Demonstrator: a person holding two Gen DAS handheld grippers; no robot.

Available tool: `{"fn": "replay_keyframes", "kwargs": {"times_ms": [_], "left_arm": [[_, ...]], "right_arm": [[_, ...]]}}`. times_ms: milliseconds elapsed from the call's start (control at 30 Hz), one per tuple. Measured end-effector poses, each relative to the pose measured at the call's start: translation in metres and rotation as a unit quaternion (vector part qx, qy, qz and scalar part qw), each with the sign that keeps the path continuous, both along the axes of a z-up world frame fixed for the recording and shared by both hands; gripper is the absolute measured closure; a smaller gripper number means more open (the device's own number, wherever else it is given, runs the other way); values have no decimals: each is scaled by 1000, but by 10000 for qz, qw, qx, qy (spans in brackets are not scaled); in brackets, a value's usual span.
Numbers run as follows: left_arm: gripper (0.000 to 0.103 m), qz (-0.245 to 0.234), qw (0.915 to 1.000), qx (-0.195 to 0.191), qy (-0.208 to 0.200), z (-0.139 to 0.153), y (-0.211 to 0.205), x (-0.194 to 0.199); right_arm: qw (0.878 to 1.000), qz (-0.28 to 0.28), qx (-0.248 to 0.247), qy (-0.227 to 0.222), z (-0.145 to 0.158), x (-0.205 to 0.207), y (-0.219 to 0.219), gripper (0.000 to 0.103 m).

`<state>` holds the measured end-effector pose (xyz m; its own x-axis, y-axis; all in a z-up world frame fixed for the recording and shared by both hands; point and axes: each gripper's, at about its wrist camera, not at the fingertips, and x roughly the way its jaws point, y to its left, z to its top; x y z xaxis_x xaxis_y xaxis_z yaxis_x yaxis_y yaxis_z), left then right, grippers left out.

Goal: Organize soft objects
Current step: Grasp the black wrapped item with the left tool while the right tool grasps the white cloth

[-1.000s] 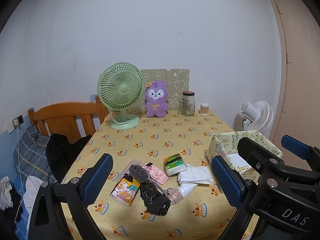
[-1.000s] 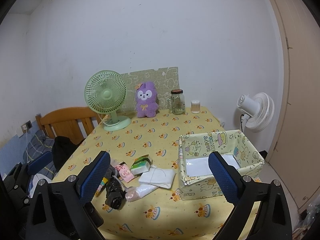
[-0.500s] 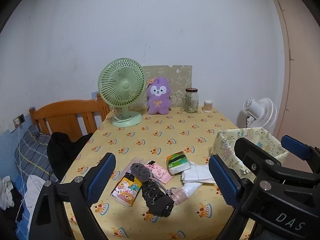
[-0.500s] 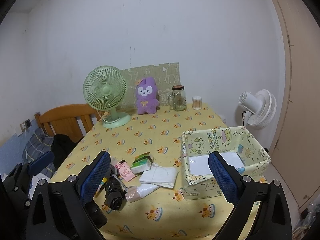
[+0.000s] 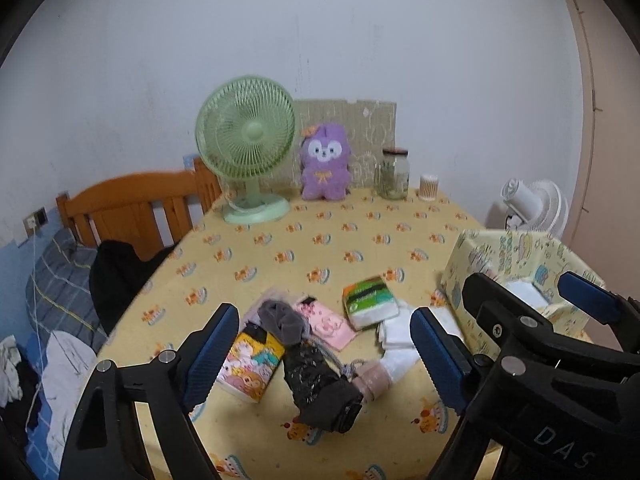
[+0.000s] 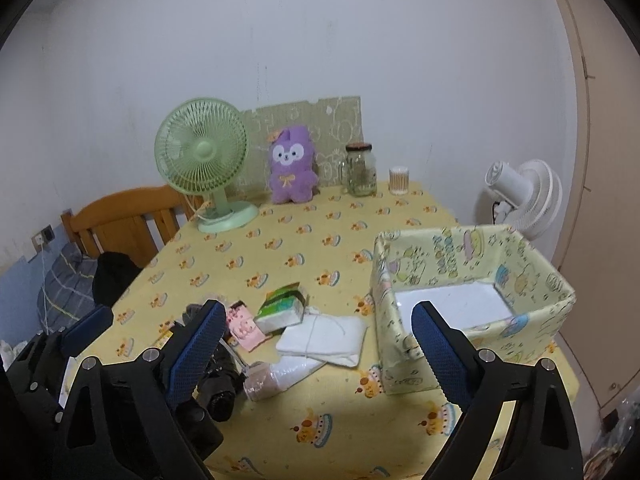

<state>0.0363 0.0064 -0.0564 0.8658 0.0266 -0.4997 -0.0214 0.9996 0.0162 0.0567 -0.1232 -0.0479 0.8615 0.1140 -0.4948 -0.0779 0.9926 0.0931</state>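
Observation:
Soft items lie in a pile at the near edge of the yellow tablecloth: a grey sock (image 5: 280, 317), a black folded umbrella (image 5: 320, 386), a cartoon tissue pack (image 5: 250, 364), a pink pack (image 5: 328, 321), a green tissue pack (image 5: 370, 296) (image 6: 282, 308), a white folded cloth (image 6: 324, 338) and a rolled white-pink sock (image 6: 276, 378). A yellow patterned box (image 6: 472, 296) stands to the right, with only a white bottom showing inside. My left gripper (image 5: 320, 352) is open above the pile. My right gripper (image 6: 318, 354) is open above the white cloth, beside the box.
At the table's far edge stand a green desk fan (image 5: 246, 148), a purple plush toy (image 5: 325, 168), a glass jar (image 5: 394, 174) and a small cup (image 5: 428, 187). A wooden bed frame (image 5: 136, 208) is left of the table. A white floor fan (image 6: 520, 196) is right.
Both grippers have moved closer to the table and lower, so the pile and the box look larger. Both stay open and empty.

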Motion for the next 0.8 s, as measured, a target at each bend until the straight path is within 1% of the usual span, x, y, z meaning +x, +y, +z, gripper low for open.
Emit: {"fn": "replay_keyframes", "kwargs": {"times_ms": [167,267,433,500,633,667,800], "left_arm": [[17,-68,9995,-74,289,-23,7,9],[19,-90,9989,-67,466,-35,8,15],[20,-82,9980,-74,629,-52,10,20],[23,-72,9974,-81,708,-58,12,23],[25,-90,9961,-100,877,-70,14,31],[27,-116,9956,-78,928,-74,13,33],[31,-142,9945,-93,1029,-83,11,37]], "right_arm": [[9998,-43,-21,179,-25,9,6,8],[9993,-40,-15,371,-38,14,9,9],[9985,41,-116,526,-53,20,19,10],[9981,93,-115,603,-60,23,23,10],[9969,98,-164,762,-72,32,28,11],[9966,86,-179,794,-74,34,29,11],[9949,149,-180,985,-84,42,33,14]]}}
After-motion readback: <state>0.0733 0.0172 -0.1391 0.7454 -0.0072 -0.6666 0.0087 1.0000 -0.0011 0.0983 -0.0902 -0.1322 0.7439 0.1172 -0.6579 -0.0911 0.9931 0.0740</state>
